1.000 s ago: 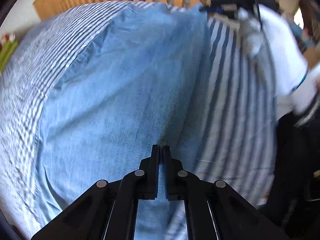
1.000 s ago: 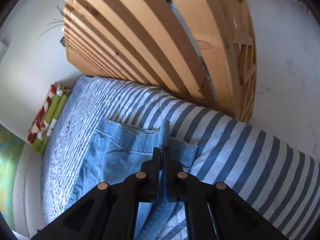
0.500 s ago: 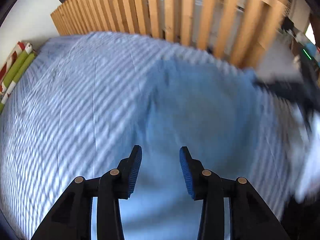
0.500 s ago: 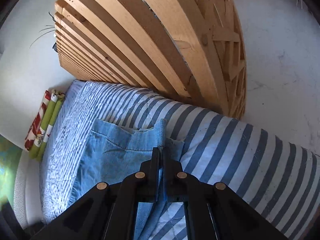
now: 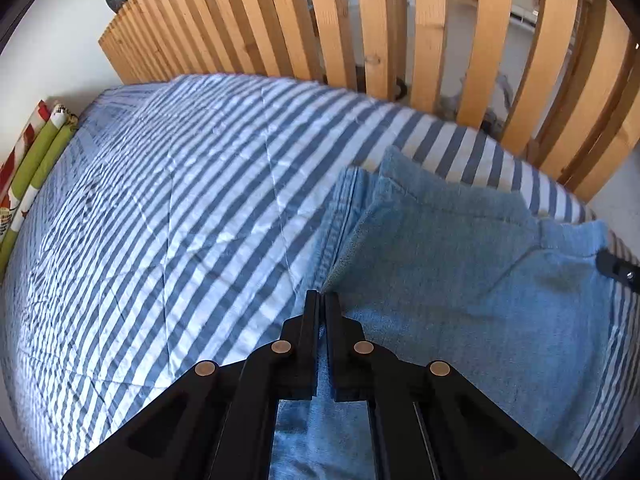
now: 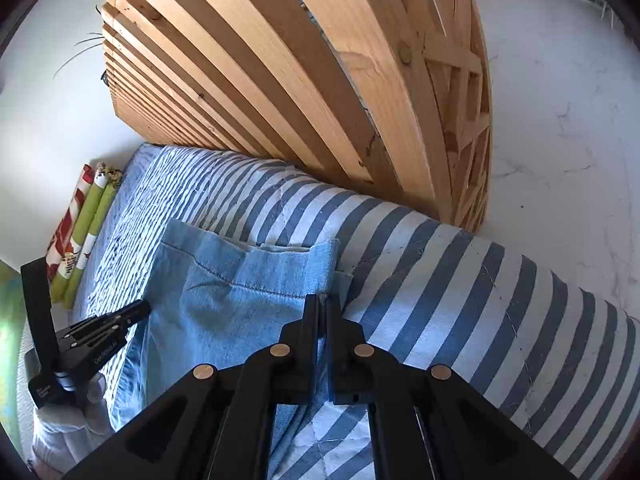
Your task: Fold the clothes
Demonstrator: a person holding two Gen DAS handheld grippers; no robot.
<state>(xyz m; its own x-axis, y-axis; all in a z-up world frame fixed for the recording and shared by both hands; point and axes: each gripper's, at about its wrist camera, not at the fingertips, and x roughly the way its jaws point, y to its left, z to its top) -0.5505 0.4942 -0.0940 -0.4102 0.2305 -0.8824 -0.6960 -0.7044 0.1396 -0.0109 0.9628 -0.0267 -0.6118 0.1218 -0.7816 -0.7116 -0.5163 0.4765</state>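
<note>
Rolled mats: red, white and lime-green printed cylinders, far left beside the bed.
Bedcover: quilted cotton, blue and white stripes, lightly creased.
Jeans: soft, pale blue denim with stitched seams, folded flat on the bedcover's right part, near the slatted wooden screen.
Left gripper: jaws have just been closing; now clenched on the jeans' left folded edge.
Right gripper: jaws clenched on the jeans' right hem corner.
</note>
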